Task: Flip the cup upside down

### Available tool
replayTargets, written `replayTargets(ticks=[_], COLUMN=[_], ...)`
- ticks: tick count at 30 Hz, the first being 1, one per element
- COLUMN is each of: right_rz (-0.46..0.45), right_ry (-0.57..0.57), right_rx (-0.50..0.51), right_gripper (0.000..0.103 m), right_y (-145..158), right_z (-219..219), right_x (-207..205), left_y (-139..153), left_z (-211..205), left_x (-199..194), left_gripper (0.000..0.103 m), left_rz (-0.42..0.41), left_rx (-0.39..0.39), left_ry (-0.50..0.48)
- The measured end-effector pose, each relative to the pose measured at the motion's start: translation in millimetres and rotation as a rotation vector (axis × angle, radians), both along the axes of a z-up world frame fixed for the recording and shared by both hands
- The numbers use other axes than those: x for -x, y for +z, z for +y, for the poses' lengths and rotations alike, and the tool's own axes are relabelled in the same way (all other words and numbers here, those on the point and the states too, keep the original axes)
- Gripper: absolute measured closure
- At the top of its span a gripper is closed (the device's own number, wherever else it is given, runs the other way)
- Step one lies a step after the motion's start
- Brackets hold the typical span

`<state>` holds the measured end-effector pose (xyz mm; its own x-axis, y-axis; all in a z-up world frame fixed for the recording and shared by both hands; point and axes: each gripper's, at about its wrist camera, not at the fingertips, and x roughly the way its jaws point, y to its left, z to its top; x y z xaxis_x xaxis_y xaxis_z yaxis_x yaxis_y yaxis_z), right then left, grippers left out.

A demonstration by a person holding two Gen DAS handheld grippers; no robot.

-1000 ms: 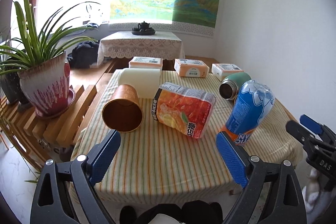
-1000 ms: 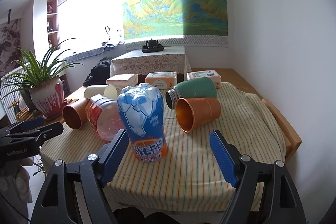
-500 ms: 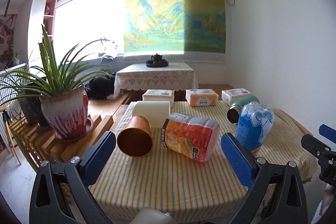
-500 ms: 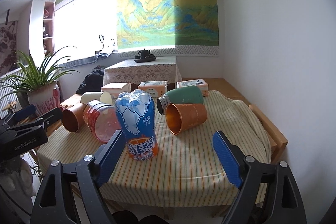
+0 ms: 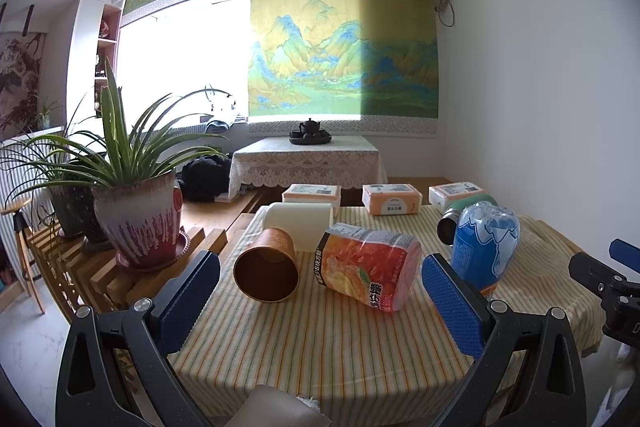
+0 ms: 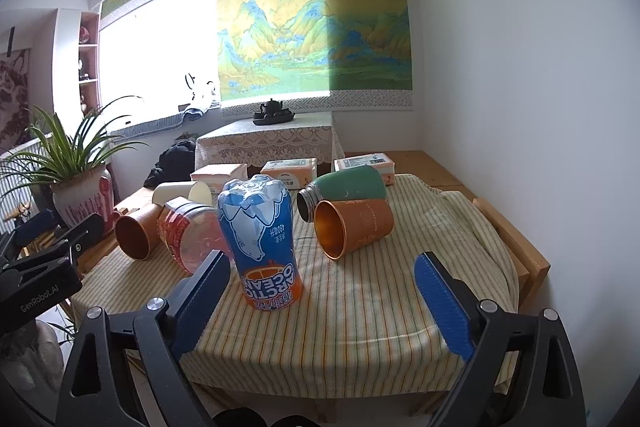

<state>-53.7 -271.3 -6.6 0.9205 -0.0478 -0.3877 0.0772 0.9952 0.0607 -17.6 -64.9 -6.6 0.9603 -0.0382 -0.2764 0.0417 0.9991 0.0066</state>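
Two orange cups lie on their sides on the striped tablecloth [image 5: 320, 347]. One orange cup [image 5: 266, 267] faces my left gripper [image 5: 318, 281] with its mouth, just beyond the left finger. The other orange cup [image 6: 354, 227] lies ahead of my right gripper [image 6: 322, 273], mouth turned to the near left. Both grippers hover open over the near table edge with nothing between their fingers. The left-hand orange cup [image 6: 136, 235] also shows in the right wrist view, next to the left gripper's black body [image 6: 44, 263].
A cream cup [image 5: 300, 223], an orange snack pack [image 5: 368, 265], an upside-down blue bottle [image 6: 264, 243] and a green flask [image 6: 344, 187] crowd the table. Tissue packs [image 5: 390, 199] line the far edge. A potted plant [image 5: 136, 219] stands on a wooden rack at left.
Both grippers have pulled back from the table and tilted up, so more of the wall shows. Nothing on the table has moved, and both stay open.
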Motion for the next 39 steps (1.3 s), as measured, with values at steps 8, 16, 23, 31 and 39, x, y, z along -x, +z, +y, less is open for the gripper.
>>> replayTargets(ticks=[8,16,23,31,39], right_rz=[-0.013,-0.01,-0.012,-0.016,-0.015], right_ry=[-0.01,-0.001,-0.002,-0.001,-0.004], right_rx=[0.008,0.019,0.016,0.014,0.001], right_gripper=[0.011,0.011,0.011,0.011,0.011], right_y=[0,-1,0,-1,-1], right_z=[2,6,5,6,4], right_x=[1,0,-1,-1,0], left_y=[2,1,1,1,1], left_z=[6,10,12,11,8], left_x=[0,-4,-5,-6,-6], left_gripper=[0.001,0.001,0.001,0.001,0.001], left_rz=[0.0,0.01,0.008,0.012,0.012], left_rx=[0.022,0.031,0.032,0.03,0.026], left_ry=[0.004,0.008,0.01,0.007,0.006])
